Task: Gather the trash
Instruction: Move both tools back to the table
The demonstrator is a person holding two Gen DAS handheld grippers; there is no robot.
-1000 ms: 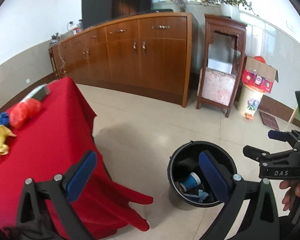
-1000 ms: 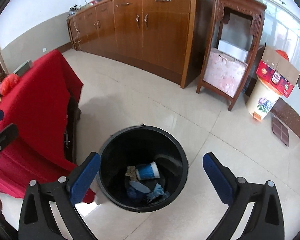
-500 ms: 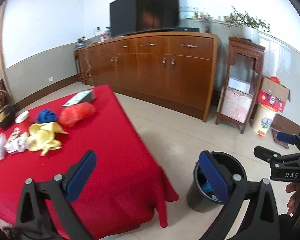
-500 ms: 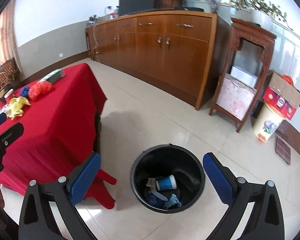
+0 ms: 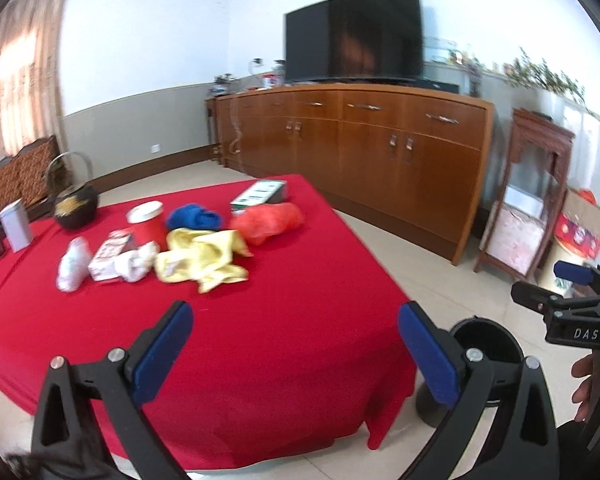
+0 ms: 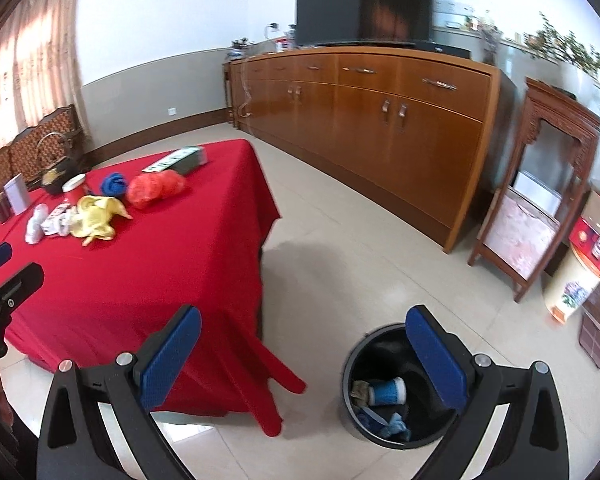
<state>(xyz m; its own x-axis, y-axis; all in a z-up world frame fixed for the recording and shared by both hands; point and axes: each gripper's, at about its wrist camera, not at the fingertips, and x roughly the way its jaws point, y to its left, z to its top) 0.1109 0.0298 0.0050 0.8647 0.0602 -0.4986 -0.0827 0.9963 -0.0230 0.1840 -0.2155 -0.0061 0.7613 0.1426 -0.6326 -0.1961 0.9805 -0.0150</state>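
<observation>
Trash lies clustered mid-left of the frame on the red desk (image 5: 284, 320); both claws, left claw (image 5: 296, 354) and right claw (image 6: 304, 356), gape wide and empty. Best take the nearest yellow wrapper (image 5: 204, 258) first, then the black bin (image 6: 384, 388).

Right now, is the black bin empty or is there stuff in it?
Not empty. The bin stands upright on the floor with no lid, and a blue cup lies on its side inside among crumpled scraps.
</observation>
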